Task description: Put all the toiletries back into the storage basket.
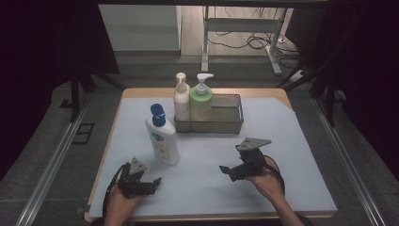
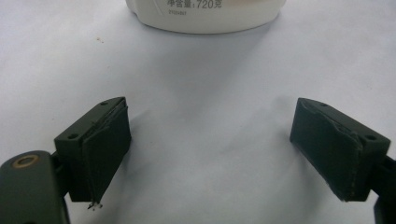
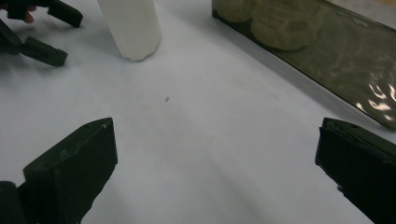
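I am holding both tools with jaws apart; the tall white plastic bottle with blue cap [image 1: 162,136] is standing upright just ahead of my left tool [image 1: 153,183], nearer than my right tool [image 1: 225,171].

I see the white blue-capped lotion bottle [image 1: 163,136] standing left of the wire mesh basket [image 1: 230,115], which holds two pump bottles [image 1: 193,99].

Two black tools [image 1: 149,184] [image 1: 226,170] with padded square jaws, grey three-cornered top plates, trailing black cables.
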`<move>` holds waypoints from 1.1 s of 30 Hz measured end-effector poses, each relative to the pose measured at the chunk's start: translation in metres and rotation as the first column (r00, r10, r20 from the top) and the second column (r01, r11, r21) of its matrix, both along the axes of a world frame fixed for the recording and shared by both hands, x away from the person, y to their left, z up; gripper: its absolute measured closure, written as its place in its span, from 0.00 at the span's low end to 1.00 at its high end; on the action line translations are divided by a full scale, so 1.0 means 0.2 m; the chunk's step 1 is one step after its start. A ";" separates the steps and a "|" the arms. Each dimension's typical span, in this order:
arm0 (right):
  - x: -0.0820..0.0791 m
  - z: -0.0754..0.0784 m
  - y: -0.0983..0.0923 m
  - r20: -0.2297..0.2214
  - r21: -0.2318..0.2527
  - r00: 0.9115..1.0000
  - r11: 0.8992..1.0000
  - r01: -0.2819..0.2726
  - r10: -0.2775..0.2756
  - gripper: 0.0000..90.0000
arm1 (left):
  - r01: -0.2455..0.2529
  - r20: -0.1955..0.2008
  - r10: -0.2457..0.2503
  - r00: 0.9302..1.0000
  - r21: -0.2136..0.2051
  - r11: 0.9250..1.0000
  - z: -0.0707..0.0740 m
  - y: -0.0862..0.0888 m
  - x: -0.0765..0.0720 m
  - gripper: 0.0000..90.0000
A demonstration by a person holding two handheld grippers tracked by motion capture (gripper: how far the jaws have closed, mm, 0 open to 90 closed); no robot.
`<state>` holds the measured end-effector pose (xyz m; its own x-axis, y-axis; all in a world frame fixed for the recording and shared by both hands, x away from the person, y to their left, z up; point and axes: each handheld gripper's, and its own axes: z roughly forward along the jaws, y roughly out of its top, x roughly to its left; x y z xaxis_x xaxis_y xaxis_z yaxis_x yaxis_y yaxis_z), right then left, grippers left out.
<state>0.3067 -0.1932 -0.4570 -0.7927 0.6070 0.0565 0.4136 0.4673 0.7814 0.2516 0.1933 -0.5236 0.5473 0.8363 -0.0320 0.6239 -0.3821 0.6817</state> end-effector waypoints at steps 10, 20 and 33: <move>0.04 0.05 0.13 -0.012 0.057 0.999 0.997 -0.045 0.045 0.00 | -0.002 0.001 0.002 1.000 -0.002 1.000 0.00 0.00 0.00 0.14; 0.07 0.08 0.27 -0.031 0.056 0.995 0.994 -0.093 0.095 0.00 | -0.003 0.001 0.003 1.000 -0.003 1.000 0.00 0.00 0.00 0.14; 0.10 0.13 0.43 -0.067 0.080 0.994 0.993 -0.085 0.090 0.00 | -0.003 0.000 0.003 1.000 -0.003 1.000 0.00 0.00 0.00 0.14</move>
